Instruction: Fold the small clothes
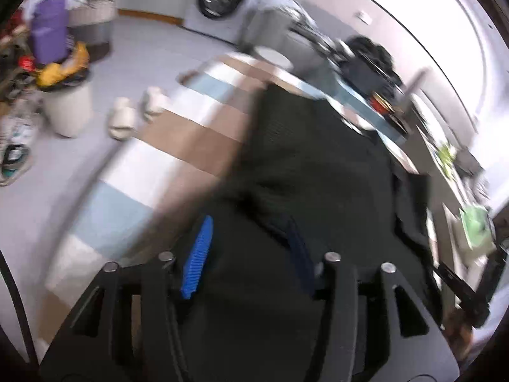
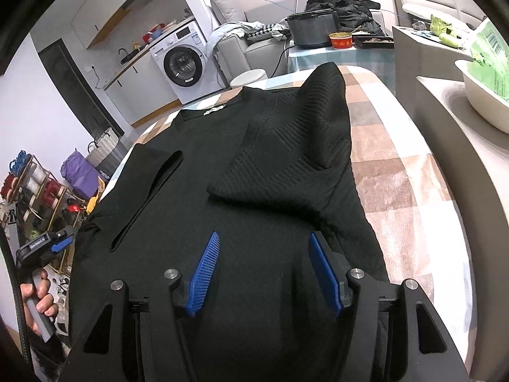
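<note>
A black knit garment lies on the checked tablecloth, with one side folded over its middle. My right gripper is open just above its near hem, with nothing between its blue pads. In the blurred left wrist view the same garment fills the middle. My left gripper hangs over it with jaws apart; one blue pad shows and the other is covered by cloth. The left gripper also shows at the table's left edge in the right wrist view.
A washing machine stands at the back. A second table holds a black pot, a red bowl and dark clothes. A white basin with green packets sits on a counter at right. Shelves and bags crowd the floor at left.
</note>
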{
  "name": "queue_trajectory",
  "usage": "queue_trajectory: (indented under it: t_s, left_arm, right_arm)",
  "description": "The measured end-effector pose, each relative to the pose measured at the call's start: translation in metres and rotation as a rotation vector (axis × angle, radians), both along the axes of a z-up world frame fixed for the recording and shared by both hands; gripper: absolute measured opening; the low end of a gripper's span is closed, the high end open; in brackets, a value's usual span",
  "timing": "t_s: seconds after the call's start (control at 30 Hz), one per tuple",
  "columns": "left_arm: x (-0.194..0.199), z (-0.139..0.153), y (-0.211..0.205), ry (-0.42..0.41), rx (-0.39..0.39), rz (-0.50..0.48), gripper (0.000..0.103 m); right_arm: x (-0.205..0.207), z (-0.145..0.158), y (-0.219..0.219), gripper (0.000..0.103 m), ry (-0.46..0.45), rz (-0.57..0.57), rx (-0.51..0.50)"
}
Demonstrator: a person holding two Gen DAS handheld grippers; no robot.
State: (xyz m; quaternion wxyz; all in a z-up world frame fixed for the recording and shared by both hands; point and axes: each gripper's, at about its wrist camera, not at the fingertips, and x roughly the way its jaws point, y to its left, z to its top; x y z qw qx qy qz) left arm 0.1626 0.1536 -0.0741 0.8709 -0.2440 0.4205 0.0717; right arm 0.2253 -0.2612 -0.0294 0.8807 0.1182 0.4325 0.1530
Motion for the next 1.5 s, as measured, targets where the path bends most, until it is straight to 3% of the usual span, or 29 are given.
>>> queue_trajectory:
  t_s: [0.1,0.17,0.23,0.3,0.37,0.43,0.53,0.8,0.93,1.0,1.07,1.13,1.33,1.4,1.47,1.5]
  left_arm:
    - [0.022,-0.018,-0.024,0.072,-0.087,-0.121,0.049]
    - [0.037,-0.036,-0.033,0.124,-0.123,-0.138,0.048]
    - [0.042,-0.032,-0.04,0.073,-0.086,-0.127,0.049]
    - [0.05,-0.03,-0.044,0.063,-0.101,-0.136,0.041]
    - [0.059,-0.03,-0.051,0.044,-0.098,-0.142,0.026]
    - [0.063,-0.027,-0.056,0.003,-0.118,-0.16,0.023]
    - [0.066,-0.025,-0.056,-0.048,-0.142,-0.173,0.023]
    - [0.049,-0.036,-0.044,0.016,-0.151,-0.132,0.024]
    - [0.045,-0.049,-0.036,0.04,-0.197,-0.121,0.026]
    - [0.044,-0.049,-0.035,0.042,-0.196,-0.123,0.026]
    - [0.042,-0.048,-0.034,0.044,-0.192,-0.126,0.026]
    - [0.036,-0.045,-0.03,0.045,-0.179,-0.118,0.027]
    - [-0.01,-0.025,-0.007,0.004,-0.064,-0.056,0.042]
    - [-0.026,-0.017,-0.002,-0.013,-0.024,-0.045,0.048]
    - [-0.046,-0.009,0.0,-0.029,0.024,-0.039,0.057]
    - [-0.054,-0.006,0.0,-0.034,0.043,-0.043,0.061]
  right_arm:
    - [-0.002,-0.001,0.0,0.06,-0.001,0.001,0.01]
    - [-0.003,-0.001,0.0,0.06,0.0,-0.001,0.013]
    - [-0.005,-0.001,-0.001,0.06,-0.001,-0.005,0.014]
    - [-0.006,-0.001,-0.004,0.06,0.0,-0.012,0.014]
    - [-0.006,-0.002,-0.005,0.06,0.004,-0.021,0.016]
    - [-0.005,-0.004,-0.007,0.06,0.008,-0.029,0.016]
    - [-0.004,-0.006,-0.01,0.06,0.014,-0.046,0.021]
    - [0.024,-0.02,0.002,0.06,0.059,-0.043,0.105]
    - [0.046,-0.026,0.011,0.06,0.082,-0.081,0.15]
    - [0.055,-0.03,0.013,0.051,0.085,-0.133,0.126]
    - [0.059,-0.034,0.012,0.012,0.109,-0.158,0.116]
    - [0.057,-0.036,0.01,0.008,0.139,-0.145,0.103]
    - [0.019,-0.023,-0.007,0.011,0.148,-0.085,0.047]
    - [0.0,-0.013,-0.013,0.02,0.114,-0.073,0.012]
    - [-0.02,-0.003,-0.019,0.049,0.085,-0.055,-0.012]
    - [-0.028,0.001,-0.021,0.052,0.068,-0.047,-0.01]
